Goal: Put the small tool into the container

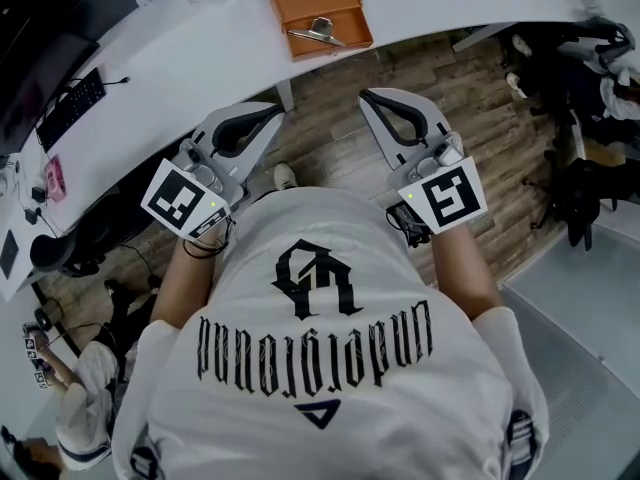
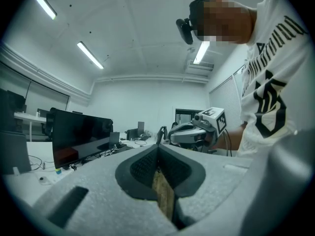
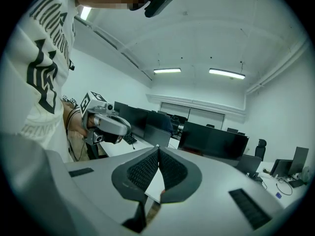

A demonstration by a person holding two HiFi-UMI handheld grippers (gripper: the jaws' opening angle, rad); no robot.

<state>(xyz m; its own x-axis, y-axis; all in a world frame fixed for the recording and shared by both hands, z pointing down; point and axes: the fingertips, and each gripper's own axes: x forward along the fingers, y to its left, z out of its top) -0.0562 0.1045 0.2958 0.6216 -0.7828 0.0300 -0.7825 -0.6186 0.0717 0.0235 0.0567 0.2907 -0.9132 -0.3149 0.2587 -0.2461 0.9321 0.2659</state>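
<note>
An orange tray-like container [image 1: 320, 8] sits on the curved white desk [image 1: 200, 58] at the top of the head view. A small silvery metal tool [image 1: 320, 32] lies in it near its front edge. Both grippers are held in front of the person's chest, well short of the desk and over the wooden floor. My left gripper [image 1: 275, 111] is shut with nothing between its jaws [image 2: 158, 149]. My right gripper [image 1: 365, 95] is also shut and empty [image 3: 158, 151]. Each gripper view looks out over the office and catches the other gripper, the right one [image 2: 197, 132] and the left one [image 3: 106, 124].
A black keyboard [image 1: 70, 103] and a pink item [image 1: 55, 178] lie on the desk's left part. Dark monitors [image 3: 211, 141] stand on desks across the room. Chairs and bags [image 1: 580, 168] crowd the right. Another person [image 1: 85, 408] is at the lower left.
</note>
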